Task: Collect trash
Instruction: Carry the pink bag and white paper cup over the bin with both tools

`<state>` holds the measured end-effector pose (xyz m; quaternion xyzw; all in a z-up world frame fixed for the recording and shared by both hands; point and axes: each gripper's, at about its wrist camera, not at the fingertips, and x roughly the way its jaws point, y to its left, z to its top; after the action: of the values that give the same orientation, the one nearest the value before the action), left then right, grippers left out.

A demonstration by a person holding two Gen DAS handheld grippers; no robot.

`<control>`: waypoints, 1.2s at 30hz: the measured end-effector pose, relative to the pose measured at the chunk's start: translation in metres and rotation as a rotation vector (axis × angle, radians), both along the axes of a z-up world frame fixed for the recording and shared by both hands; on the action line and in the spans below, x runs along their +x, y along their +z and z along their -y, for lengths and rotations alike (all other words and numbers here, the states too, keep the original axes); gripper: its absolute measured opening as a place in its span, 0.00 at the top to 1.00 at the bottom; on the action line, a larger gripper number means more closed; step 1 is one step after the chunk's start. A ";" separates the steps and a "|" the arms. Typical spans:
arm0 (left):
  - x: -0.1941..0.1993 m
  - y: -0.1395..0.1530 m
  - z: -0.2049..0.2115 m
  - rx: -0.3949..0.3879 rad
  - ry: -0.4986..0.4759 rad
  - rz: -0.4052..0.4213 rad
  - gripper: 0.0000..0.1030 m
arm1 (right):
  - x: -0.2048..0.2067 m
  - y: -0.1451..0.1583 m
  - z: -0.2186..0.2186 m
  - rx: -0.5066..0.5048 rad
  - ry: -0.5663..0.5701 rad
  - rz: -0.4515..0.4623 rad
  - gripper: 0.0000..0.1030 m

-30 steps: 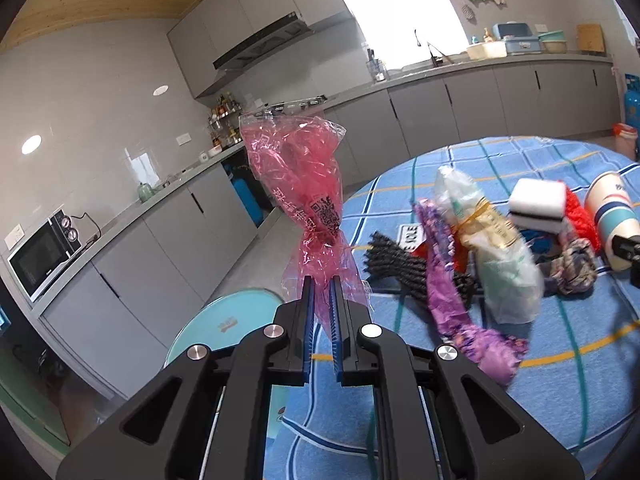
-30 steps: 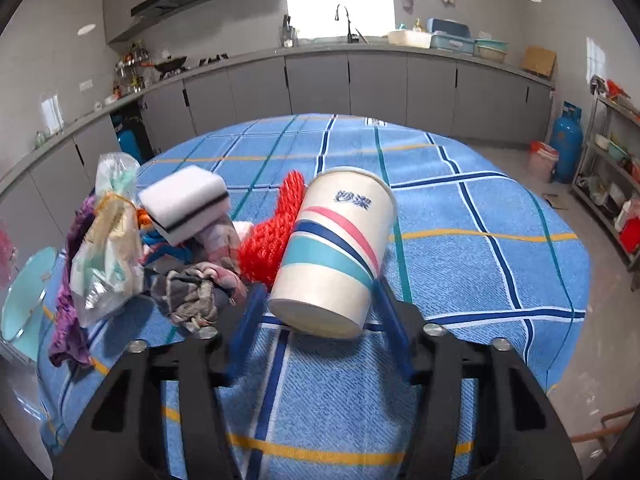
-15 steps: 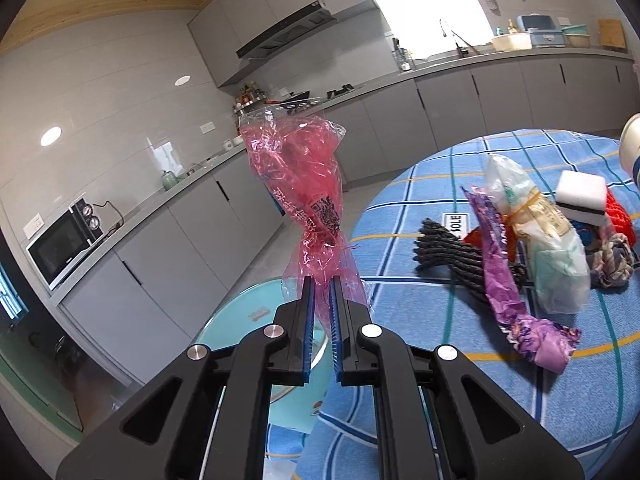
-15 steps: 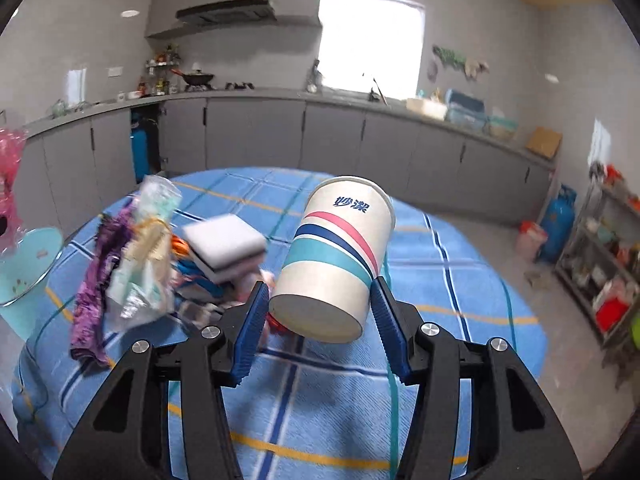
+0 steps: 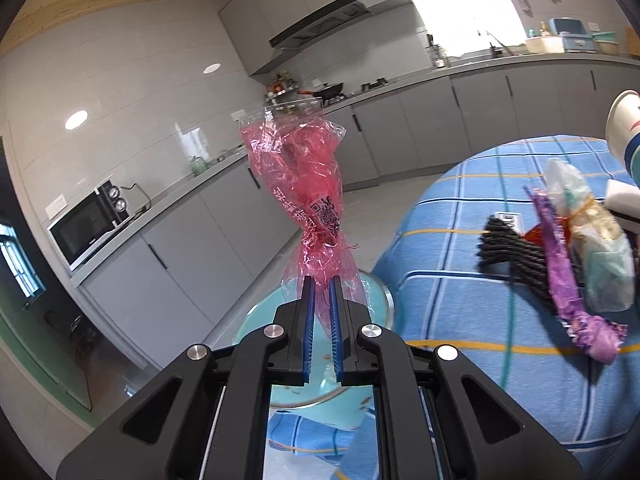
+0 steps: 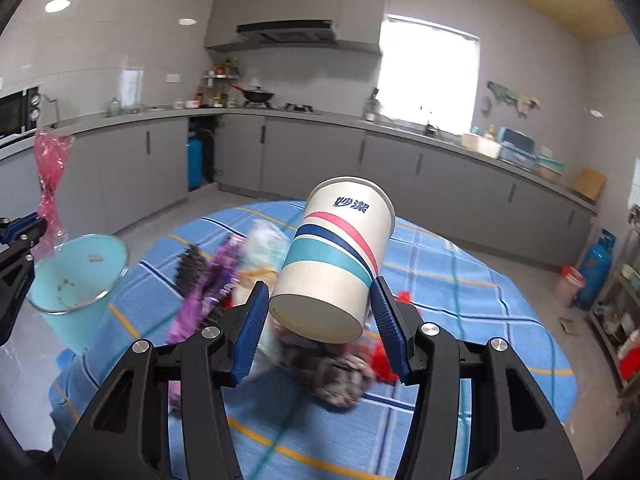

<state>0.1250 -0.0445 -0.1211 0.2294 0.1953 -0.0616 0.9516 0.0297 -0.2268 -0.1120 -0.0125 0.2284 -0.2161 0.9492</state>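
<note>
Only the right wrist view shows the bin's (image 6: 76, 276) whole rim.

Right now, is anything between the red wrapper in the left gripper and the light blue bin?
Nothing visible. The left gripper is shut on the red plastic wrapper, and the open light blue bin sits just beyond and below it, beside the table. The other litter lies on the table, off that path.
</note>
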 end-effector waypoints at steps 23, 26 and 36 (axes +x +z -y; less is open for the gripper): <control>0.053 0.000 -0.061 0.008 0.189 -0.034 0.92 | 0.068 0.009 -0.073 -0.032 0.263 0.007 0.49; 0.059 -0.001 -0.069 0.010 0.214 -0.041 0.92 | 0.075 0.009 -0.081 -0.034 0.288 0.007 0.49; 0.072 -0.005 -0.082 0.020 0.257 -0.055 0.92 | 0.099 0.010 -0.100 -0.042 0.359 0.002 0.49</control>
<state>0.1973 0.0379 -0.1262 0.2099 0.2495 0.0568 0.9436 0.1284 -0.1269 -0.1016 -0.0728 0.2169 -0.0478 0.9723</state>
